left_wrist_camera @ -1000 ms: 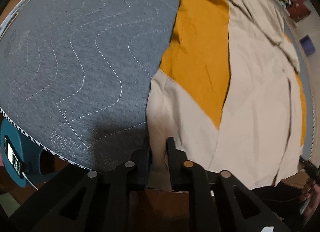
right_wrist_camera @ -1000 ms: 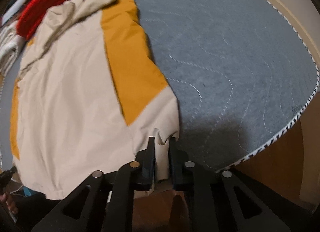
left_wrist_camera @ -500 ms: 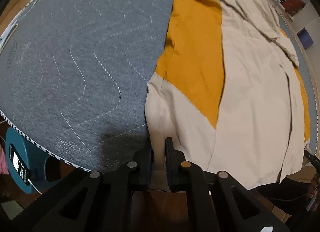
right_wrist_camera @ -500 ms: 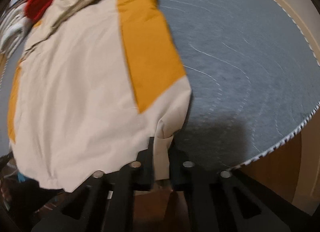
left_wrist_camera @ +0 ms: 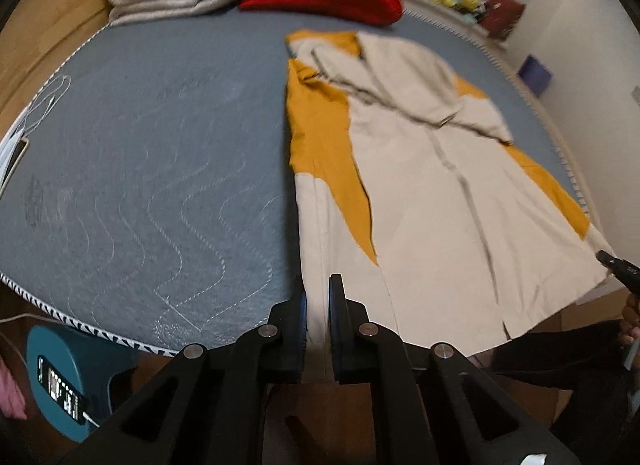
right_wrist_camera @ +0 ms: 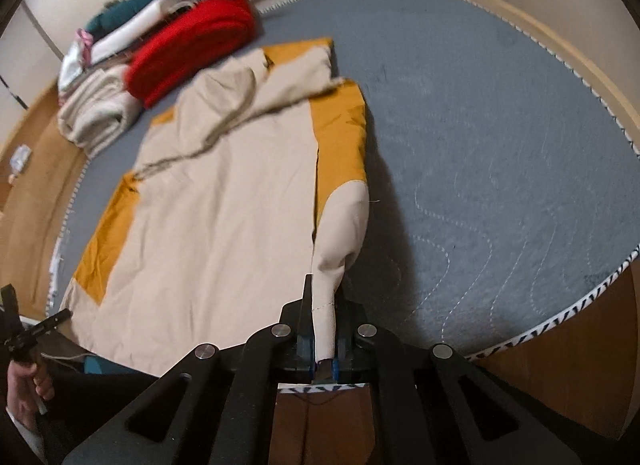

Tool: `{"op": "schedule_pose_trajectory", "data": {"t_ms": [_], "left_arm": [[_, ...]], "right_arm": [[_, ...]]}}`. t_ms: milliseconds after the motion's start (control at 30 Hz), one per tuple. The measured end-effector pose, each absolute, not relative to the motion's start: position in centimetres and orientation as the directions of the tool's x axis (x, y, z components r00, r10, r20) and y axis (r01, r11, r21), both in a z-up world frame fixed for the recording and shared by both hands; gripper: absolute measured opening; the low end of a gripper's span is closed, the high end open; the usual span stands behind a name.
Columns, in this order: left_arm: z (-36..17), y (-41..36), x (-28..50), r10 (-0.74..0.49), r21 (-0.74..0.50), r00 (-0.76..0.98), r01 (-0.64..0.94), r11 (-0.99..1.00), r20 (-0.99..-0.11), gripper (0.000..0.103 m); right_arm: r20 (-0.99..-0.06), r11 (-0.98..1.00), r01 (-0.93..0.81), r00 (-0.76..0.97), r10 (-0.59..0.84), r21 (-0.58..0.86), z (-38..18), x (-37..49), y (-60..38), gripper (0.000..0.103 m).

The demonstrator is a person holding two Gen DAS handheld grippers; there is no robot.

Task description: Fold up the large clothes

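A cream-and-mustard jacket [left_wrist_camera: 420,185] lies spread on the gray quilted mattress [left_wrist_camera: 140,153]. The left hand-held gripper [left_wrist_camera: 317,297] is clamped on one corner of the jacket's near hem, and the right hand-held gripper [right_wrist_camera: 325,305] pinches the opposite corner. A folded red blanket [right_wrist_camera: 192,45] sits beyond the collar.

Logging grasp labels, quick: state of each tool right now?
Left tool: shut on the jacket, gripping its near hem corner.
Right tool: shut on the jacket, gripping its other near corner.

cream and mustard jacket [left_wrist_camera: 420,185] spread flat on the grey mat.
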State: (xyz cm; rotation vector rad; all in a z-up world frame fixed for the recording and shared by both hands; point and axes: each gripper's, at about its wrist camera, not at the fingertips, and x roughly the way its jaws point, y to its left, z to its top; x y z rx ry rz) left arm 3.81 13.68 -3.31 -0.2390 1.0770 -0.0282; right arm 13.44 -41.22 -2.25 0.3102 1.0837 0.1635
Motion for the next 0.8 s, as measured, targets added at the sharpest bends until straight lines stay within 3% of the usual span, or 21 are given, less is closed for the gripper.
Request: {"op": "schedule_pose_trajectory", "data": {"t_ms": [533, 800], "left_arm": [[5.9, 16.4, -5.1, -0.285, -0.322, 0.557, 0.033, 0.946, -0.78, 0.007], [4.4, 18.2, -1.4, -0.306, -0.373, 0.551, -0.011, 0.928, -0.776, 0.007]], "right_arm": [[-0.711, 0.912, -0.12, 0.59, 0.383, 0.392, 10.0, 5.5, -45.0, 0.004], [-0.694, 0.902, -0.082, 0.611, 0.381, 0.423, 10.1, 5.5, -47.2, 0.004]]}}
